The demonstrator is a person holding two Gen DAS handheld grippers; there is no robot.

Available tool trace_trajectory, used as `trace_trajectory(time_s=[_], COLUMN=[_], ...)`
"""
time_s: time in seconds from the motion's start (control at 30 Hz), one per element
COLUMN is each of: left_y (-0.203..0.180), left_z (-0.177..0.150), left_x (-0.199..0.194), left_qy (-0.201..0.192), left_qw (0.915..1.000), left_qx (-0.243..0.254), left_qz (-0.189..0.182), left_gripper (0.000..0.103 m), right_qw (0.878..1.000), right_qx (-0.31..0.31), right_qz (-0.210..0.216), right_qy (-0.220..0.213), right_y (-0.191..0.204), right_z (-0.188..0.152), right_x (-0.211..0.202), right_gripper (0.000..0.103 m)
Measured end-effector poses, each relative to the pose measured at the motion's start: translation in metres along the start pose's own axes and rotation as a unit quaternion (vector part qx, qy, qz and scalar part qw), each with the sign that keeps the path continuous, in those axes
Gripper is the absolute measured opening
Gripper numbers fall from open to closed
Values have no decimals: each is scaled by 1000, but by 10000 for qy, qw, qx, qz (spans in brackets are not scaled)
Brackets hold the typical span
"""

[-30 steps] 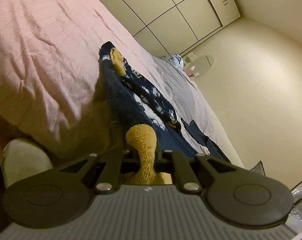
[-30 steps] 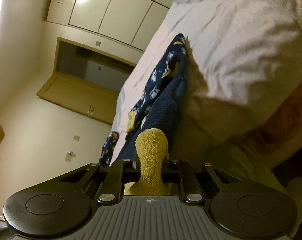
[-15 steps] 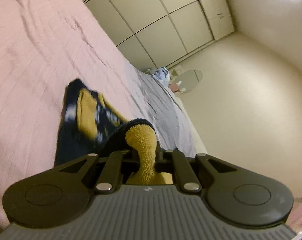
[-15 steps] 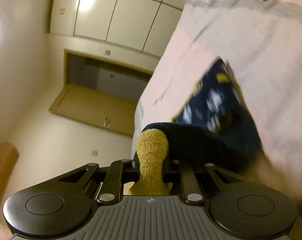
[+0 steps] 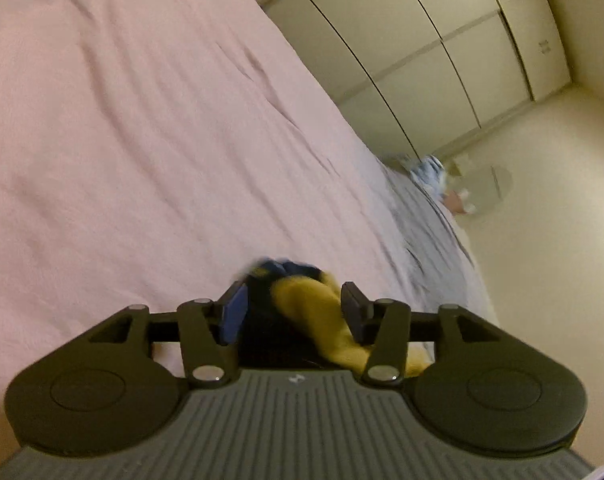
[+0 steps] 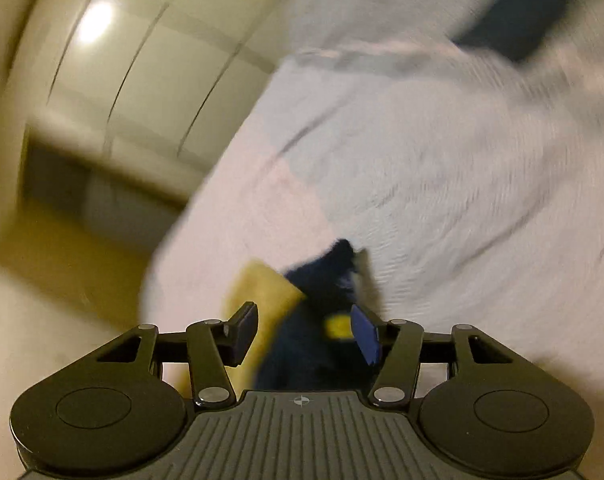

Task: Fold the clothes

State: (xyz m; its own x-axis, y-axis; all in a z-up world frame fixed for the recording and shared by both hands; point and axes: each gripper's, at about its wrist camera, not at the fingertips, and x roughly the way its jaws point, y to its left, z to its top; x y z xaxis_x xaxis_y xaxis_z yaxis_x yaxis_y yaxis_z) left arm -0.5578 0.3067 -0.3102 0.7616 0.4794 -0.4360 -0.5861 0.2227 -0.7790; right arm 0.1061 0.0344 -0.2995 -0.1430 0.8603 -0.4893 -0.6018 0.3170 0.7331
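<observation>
Left gripper [image 5: 294, 312], seen from the left wrist, has its jaws opening around a navy and mustard fleece garment [image 5: 302, 304] that lies loose between them on the pink bedspread [image 5: 142, 140]; it looks soft, light and limp, best pinched at the thick mustard cuff, and no label or writing can be read. Right gripper [image 6: 304, 332], in the blurred right wrist view, is likewise opening with the same garment [image 6: 322, 292] slack between its blue pads, again with no legible text.
</observation>
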Motion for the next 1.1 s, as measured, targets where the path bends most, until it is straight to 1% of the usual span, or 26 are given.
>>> trace_trajectory(time_s=[0.03,0.1,0.13,0.17,0.2,0.27,0.3,0.37,0.43,0.5,0.57,0.6,0.63,0.67,0.7,0.73,0.77,0.8,0.9,0.97,1.03,1.07,1.1], left_y=[2,6,2,-5,-12,-29,-34,-41,-43,-45,-44,-44,-45,-46,-47,-47,-47,-47,-49,-50,-44,-38,-32], left_z=[0,-1,-4,-10,-15,-24,-25,-26,-25,-24,-24,-24,-25,-26,-25,-24,-21,-17,-4,2,4,4,3], left_x=[-6,-17,-19,-16,-13,-2,4,19,32,47,55,59,63,67,69,69,66,62,54,63,83,94,102], left_qy=[-32,-96,-33,68,169,233,253,289,336,352,372,402,434,467,437,382,294,193,-57,-59,176,336,430], left_qw=[10000,9998,9993,9976,9946,9861,9822,9751,9698,9651,9642,9638,9630,9621,9629,9642,9662,9681,9715,9723,9754,9773,9787], left_qx=[51,153,367,685,1018,1639,1855,2192,2408,2582,2617,2632,2658,2684,2662,2622,2548,2460,2283,2297,2195,2087,2000], left_qz=[-7,-22,-53,-75,-90,97,136,146,199,262,196,152,110,67,-5,-89,-246,-431,-631,-420,-80,96,194], left_gripper=[45,46,48,49,49,49,49,51,53,53,50,47,29,8,9,8,8,8,8,8,9,9,10], right_qw=[9991,9944,9911,9881,9855,9804,9780,9735,9697,9667,9651,9641,9630,9619,9624,9639,9650,9658,9701,9728,9775,9797,9809], right_qx=[-416,-1014,-1277,-1477,-1637,-1914,-2033,-2238,-2398,-2509,-2564,-2598,-2635,-2672,-2654,-2593,-2532,-2469,-2144,-2041,-1977,-1939,-1921], right_qz=[-2,138,224,281,318,313,286,234,241,282,293,299,306,313,392,524,656,787,1099,1037,693,481,293], right_qy=[108,263,297,310,310,340,362,405,404,414,450,465,477,490,425,302,179,56,-298,-346,-262,-167,-42], right_y=[4,15,20,25,29,35,37,40,40,41,42,43,44,45,45,43,42,41,33,30,27,24,22], right_z=[-4,-12,-14,-18,-19,-21,-22,-23,-20,-19,-18,-19,-20,-21,-20,-17,-14,-11,4,15,19,18,16], right_x=[0,8,11,14,21,32,35,43,54,62,70,74,76,79,76,70,63,57,38,36,46,55,62], right_gripper=[55,55,55,55,55,55,55,55,55,56,56,55,55,54,31,25,4,0,0,0,0,0,0])
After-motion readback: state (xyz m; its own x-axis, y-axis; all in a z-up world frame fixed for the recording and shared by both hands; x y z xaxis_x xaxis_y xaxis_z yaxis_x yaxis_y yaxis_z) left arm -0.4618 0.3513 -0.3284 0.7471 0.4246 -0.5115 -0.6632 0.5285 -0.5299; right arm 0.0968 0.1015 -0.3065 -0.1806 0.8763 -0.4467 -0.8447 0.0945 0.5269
